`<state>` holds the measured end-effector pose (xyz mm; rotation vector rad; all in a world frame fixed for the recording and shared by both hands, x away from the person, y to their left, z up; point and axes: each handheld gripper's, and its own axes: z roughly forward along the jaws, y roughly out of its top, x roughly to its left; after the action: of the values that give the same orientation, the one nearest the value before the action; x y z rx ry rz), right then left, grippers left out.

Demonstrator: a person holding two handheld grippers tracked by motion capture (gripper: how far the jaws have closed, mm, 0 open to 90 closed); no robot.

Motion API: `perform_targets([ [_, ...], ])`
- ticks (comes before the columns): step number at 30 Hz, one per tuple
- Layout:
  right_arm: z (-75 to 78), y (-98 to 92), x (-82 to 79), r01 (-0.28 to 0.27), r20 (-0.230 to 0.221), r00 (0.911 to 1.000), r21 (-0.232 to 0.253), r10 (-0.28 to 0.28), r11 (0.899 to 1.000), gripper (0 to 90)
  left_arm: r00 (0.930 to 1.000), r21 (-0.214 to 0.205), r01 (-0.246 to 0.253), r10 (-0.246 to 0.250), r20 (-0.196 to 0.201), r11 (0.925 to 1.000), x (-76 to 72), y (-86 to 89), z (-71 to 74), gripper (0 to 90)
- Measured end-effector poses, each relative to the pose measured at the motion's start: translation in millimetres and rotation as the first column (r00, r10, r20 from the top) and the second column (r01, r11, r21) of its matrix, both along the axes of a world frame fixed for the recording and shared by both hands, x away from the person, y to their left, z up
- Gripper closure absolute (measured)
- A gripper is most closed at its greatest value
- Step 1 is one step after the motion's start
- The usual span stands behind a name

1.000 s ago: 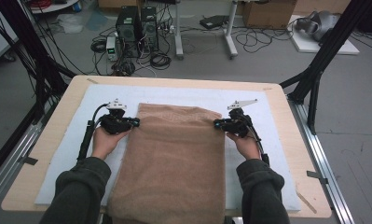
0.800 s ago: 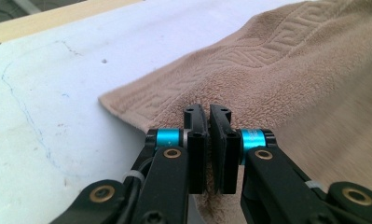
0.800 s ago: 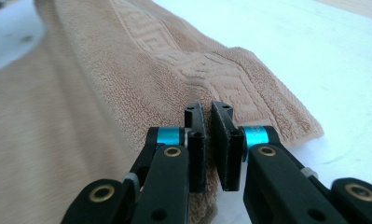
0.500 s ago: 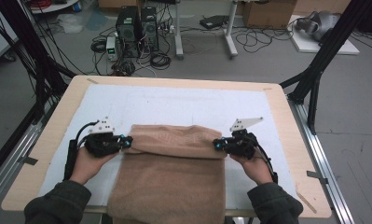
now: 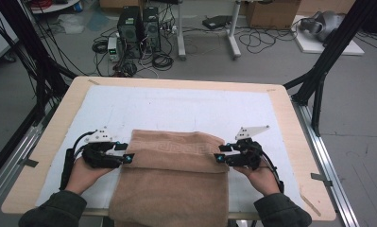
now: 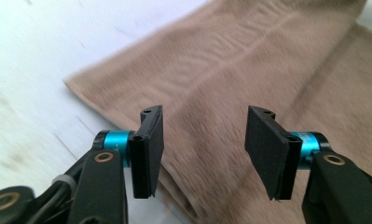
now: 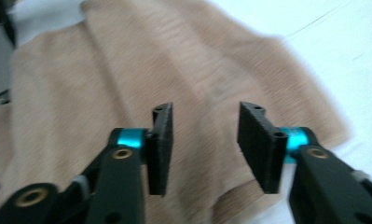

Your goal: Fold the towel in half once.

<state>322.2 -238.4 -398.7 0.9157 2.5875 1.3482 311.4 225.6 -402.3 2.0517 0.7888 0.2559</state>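
Note:
A tan towel (image 5: 174,179) lies on the white mat (image 5: 176,109), its far part folded back toward the person, its near end hanging over the table's front edge. My left gripper (image 5: 128,157) is at the fold's left end, my right gripper (image 5: 219,158) at its right end. Both sets of jaws have just been opening and now stand apart with nothing pinched. In the left gripper view the towel (image 6: 249,70) lies just beyond the left gripper (image 6: 203,149). In the right gripper view the towel (image 7: 141,74) lies under and past the right gripper (image 7: 204,147).
The wooden table (image 5: 290,118) borders the mat on all sides. Black frame poles (image 5: 328,61) rise at the right and left. Computer cases (image 5: 139,26) and cables sit on the floor beyond the table.
Both hands drew the towel's far edge toward the person, folding it over. The jaws of both grippers then opened and let the edge go onto the towel.

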Motion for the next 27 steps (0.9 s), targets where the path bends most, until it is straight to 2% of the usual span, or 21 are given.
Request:
perform_targets([
  [4,5.0,0.2,20.1,0.056,-0.008,0.9984,-0.001,-0.056,0.998,48.1,0.9996,0.016,-0.02,0.019,0.023,0.9997,15.9,-7.7,5.9,44.9],
  [5,4.2,1.2,25.8,0.064,0.001,0.9979,-0.017,-0.064,0.998,48.1,0.9995,0.016,-0.027,0.027,0.018,0.9995,21.8,-10.1,6.1,45.3],
  [6,3.0,2.9,30.7,0.078,-0.003,0.9969,-0.031,-0.078,0.996,48.1,0.999,0.025,-0.038,0.037,0.023,0.999,27.5,-13.5,5.5,45.6],
  [7,0.7,5.0,36.1,0.087,-0.003,0.9962,-0.043,-0.087,0.995,48.0,0.9983,0.056,-0.05,0.048,0.034,0.9972,34.6,-17.5,3.9,46.8],
  [9,-5.0,8.3,44.7,0.101,-0.008,0.9948,-0.068,-0.101,0.993,47.7,0.9981,0.056,-0.058,0.057,0.022,0.9967,44.4,-21.2,-2.2,49.4],
  [10,-8.4,9.8,48.4,0.108,-0.006,0.9941,-0.08,-0.108,0.991,47.8,0.9977,0.072,-0.068,0.067,0.013,0.9951,49.7,-21.8,-6.5,50.1],
  [11,-12.4,10.6,51.9,0.117,-0.01,0.993,-0.097,-0.118,0.988,47.8,0.997,0.073,-0.076,0.077,-0.01,0.9944,54.9,-21.3,-11.3,50.5],
  [14,-23.3,11.6,60.0,0.127,-0.059,0.9892,-0.115,-0.134,0.985,48.0,0.9901,0.099,-0.121,0.127,-0.06,0.9878,64.8,-21.3,-23.9,48.2],
  [16,-28.9,10.8,64.0,0.127,-0.09,0.9865,-0.105,-0.137,0.986,48.3,0.987,0.118,-0.119,0.131,-0.093,0.9858,67.8,-23.2,-29.6,45.9],
  [18,-32.5,11.0,65.4,0.139,-0.092,0.9843,-0.119,-0.15,0.983,48.3,0.9885,0.144,-0.104,0.118,-0.094,0.9841,67.7,-26.8,-33.5,46.0],
  [19,-34.1,12.0,65.2,0.14,-0.097,0.9835,-0.126,-0.153,0.982,48.6,0.99,0.156,-0.102,0.115,-0.081,0.9824,66.6,-28.6,-34.8,46.6],
  [21,-37.3,14.8,63.6,0.132,-0.078,0.9862,-0.156,-0.146,0.979,49.9,0.9927,0.193,-0.104,0.114,-0.04,0.9757,64.4,-31.5,-35.1,51.5],
  [24,-36.7,18.9,59.8,0.145,-0.011,0.9885,-0.215,-0.151,0.966,59.0,0.9934,0.197,-0.102,0.11,-0.031,0.975,62.0,-33.4,-34.7,60.4],
  [27,-36.4,20.3,58.8,0.165,0.013,0.9859,-0.237,-0.167,0.957,68.5,0.9948,0.192,-0.087,0.096,-0.037,0.9776,61.0,-34.3,-34.2,72.8],
])
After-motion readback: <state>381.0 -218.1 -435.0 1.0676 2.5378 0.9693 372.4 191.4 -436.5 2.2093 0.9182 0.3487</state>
